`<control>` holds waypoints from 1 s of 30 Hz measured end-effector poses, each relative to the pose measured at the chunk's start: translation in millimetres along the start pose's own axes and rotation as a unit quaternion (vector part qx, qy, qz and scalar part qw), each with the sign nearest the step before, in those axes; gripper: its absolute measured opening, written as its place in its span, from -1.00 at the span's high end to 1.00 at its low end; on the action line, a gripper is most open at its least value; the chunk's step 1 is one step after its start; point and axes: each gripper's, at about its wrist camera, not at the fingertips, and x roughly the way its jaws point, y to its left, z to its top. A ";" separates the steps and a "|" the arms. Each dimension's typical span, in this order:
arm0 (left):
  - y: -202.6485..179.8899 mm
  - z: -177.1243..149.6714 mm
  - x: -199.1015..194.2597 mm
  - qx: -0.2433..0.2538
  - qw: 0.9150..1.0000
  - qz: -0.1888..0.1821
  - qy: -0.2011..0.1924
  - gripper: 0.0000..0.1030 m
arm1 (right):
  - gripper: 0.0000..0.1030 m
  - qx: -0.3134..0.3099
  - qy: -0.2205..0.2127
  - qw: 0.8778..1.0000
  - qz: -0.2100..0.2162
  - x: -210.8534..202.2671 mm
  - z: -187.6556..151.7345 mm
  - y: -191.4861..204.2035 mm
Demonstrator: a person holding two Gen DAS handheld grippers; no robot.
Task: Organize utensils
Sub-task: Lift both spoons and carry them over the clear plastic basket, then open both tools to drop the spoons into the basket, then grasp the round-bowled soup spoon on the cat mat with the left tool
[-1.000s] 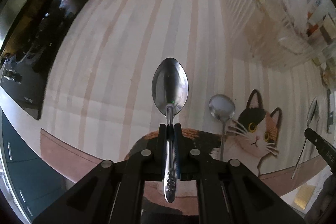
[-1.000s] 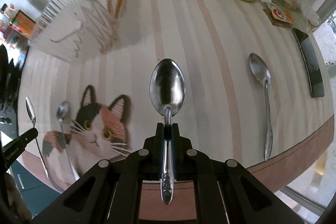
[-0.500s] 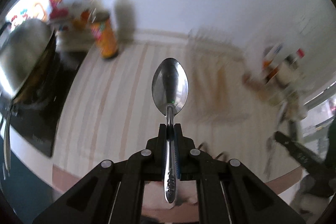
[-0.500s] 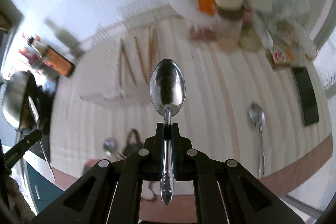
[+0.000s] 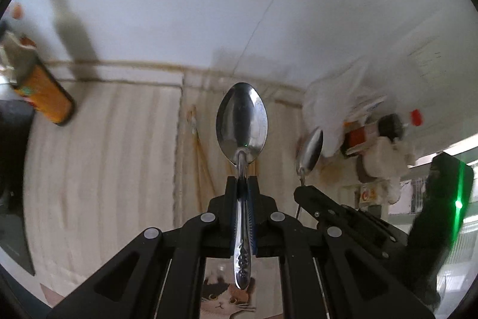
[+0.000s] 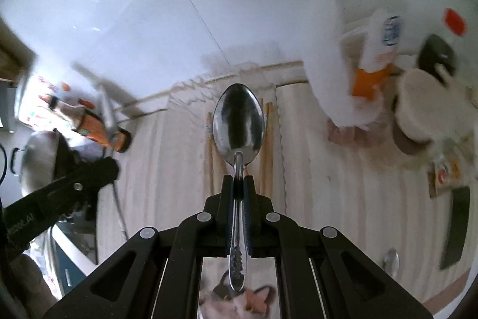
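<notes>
Between the closed fingers of the left gripper sits a spoon, clamped by the handle, bowl pointing forward above the striped countertop. A second spoon is clamped the same way in the right gripper. Both bowls sit over a clear organizer tray holding wooden chopsticks. An orange-labelled bottle stands to the left; blurred containers stand to the right.

Two shiny steel spoons, left spoon and right spoon, stand bowl-forward, handles clamped.
</notes>
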 end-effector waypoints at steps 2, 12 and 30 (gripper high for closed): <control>4.1 4.7 19.8 -0.003 1.000 0.004 0.020 0.92 | 0.87 -0.003 0.014 1.000 -0.008 18.3 3.6 -1.8; 16.3 1.9 15.4 -0.016 0.999 0.041 0.012 0.86 | 0.42 0.003 0.036 0.999 -0.021 43.0 6.4 -18.7; 42.9 -163.7 -22.2 -0.031 0.967 0.233 -0.094 -1.00 | -0.40 0.157 -0.047 0.976 -0.140 -67.0 -166.8 -161.8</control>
